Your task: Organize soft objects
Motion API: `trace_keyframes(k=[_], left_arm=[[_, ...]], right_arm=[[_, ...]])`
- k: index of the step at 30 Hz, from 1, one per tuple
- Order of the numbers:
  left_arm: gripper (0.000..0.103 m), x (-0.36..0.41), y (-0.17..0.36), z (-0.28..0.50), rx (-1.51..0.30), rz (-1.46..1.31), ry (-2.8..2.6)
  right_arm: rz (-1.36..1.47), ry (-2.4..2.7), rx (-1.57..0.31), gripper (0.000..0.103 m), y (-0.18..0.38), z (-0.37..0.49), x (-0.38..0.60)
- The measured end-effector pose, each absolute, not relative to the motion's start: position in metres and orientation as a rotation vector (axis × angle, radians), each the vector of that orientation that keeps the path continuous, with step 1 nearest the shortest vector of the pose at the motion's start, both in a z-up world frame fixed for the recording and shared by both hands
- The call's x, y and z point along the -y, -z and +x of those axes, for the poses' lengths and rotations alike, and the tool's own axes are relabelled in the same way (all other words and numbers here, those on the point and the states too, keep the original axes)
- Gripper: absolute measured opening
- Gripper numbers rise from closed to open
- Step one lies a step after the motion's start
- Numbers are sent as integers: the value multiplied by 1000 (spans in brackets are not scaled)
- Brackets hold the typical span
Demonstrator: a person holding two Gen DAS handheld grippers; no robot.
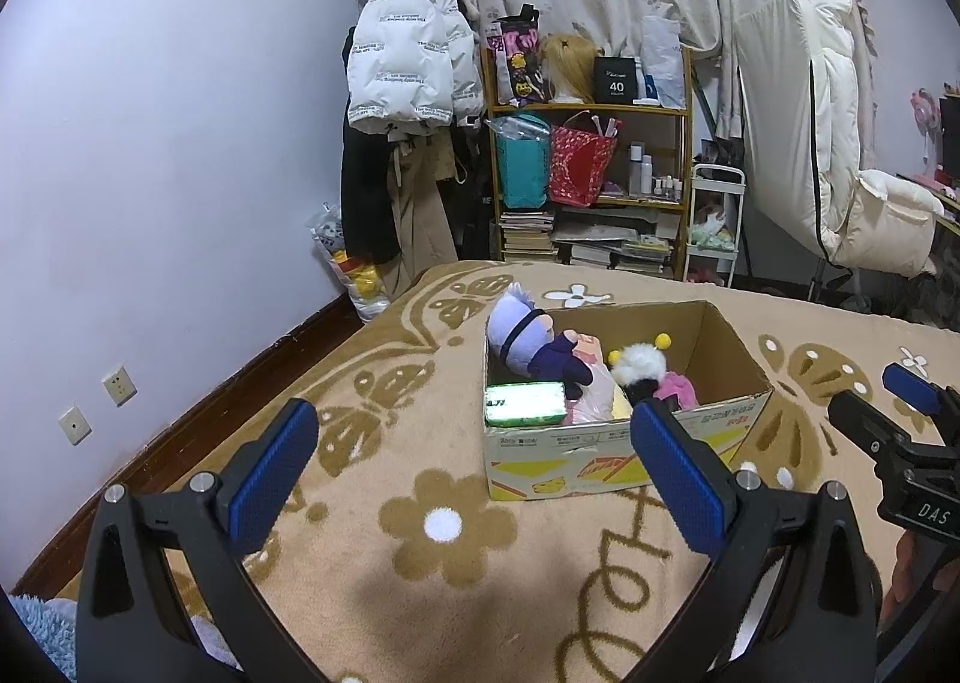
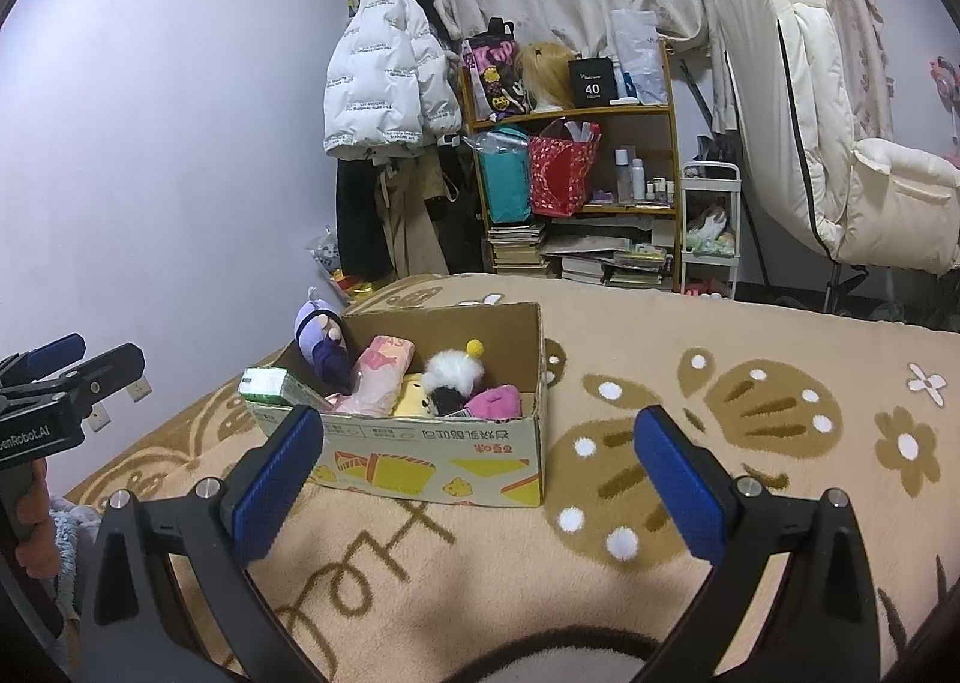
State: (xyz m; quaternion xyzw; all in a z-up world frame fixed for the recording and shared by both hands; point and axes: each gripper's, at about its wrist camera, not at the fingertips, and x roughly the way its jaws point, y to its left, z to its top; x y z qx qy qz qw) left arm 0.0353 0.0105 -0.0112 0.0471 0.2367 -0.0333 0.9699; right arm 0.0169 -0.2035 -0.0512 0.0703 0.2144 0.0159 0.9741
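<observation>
An open cardboard box [image 1: 606, 452] [image 2: 420, 458] sits on the tan flowered blanket [image 1: 420, 563]. Inside lie a purple-haired plush doll [image 1: 528, 338] [image 2: 321, 338], a white fluffy toy with yellow bobbles [image 1: 642, 362] [image 2: 453, 368], a pink soft item [image 1: 678, 388] [image 2: 495, 401], a pale pink packet [image 2: 381, 374], a yellow plush [image 2: 411, 401] and a green-and-white pack [image 1: 525, 404] [image 2: 273, 386]. My left gripper [image 1: 474, 473] hovers open just in front of the box, holding nothing. My right gripper [image 2: 477, 485] is open and empty, near the box's front right corner.
A wooden shelf [image 1: 591, 113] with bags, bottles and stacked books stands behind the bed. Coats [image 1: 408, 59] hang on the wall at left, a white folding chair [image 1: 840, 173] stands at right. A blue fluffy cloth [image 1: 42, 635] lies at the bed's near left edge.
</observation>
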Motion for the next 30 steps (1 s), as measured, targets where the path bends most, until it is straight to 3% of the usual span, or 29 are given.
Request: trace_keyframes(k=[30], left_arm=[[103, -4, 13, 35, -469, 157, 57]], right_arm=[[140, -33, -436, 103, 53, 18, 202]])
